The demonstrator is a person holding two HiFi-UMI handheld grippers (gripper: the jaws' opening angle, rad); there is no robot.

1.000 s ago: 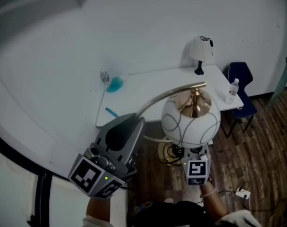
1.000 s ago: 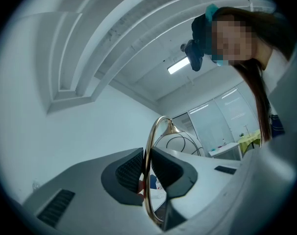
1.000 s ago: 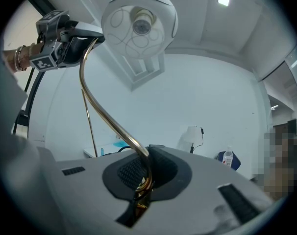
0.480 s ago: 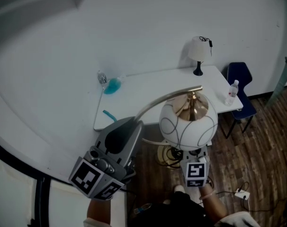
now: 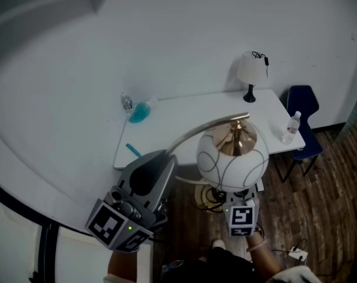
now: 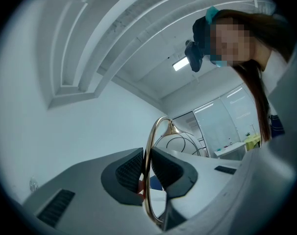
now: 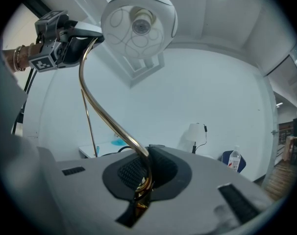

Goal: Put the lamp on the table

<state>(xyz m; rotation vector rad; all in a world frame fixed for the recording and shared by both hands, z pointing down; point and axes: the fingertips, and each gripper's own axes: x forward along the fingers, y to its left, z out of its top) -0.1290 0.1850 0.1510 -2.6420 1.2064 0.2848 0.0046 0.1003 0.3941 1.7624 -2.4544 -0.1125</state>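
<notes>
I hold a lamp in the air in front of the white table [image 5: 184, 122]. It has a white globe shade [image 5: 231, 158] with dark curved lines and a curved brass arm [image 5: 196, 131]. My left gripper [image 5: 150, 173] is shut on the brass arm [image 6: 147, 180], with the globe [image 6: 175, 143] beyond it. My right gripper [image 5: 241, 214] sits under the globe, its jaws hidden in the head view. In the right gripper view they are shut on the brass stem [image 7: 142, 173], and the globe [image 7: 138, 21] and left gripper [image 7: 60, 33] hang above.
On the table stand a small white-shaded lamp [image 5: 251, 69], a water bottle [image 5: 293, 122], a teal object [image 5: 140, 111] and a teal pen [image 5: 133, 150]. A blue chair [image 5: 302, 102] is at the table's right end. Cables lie on the wooden floor [image 5: 320, 193].
The lamp and both grippers have shifted slightly left and down in the head view. Both grips are unchanged.
</notes>
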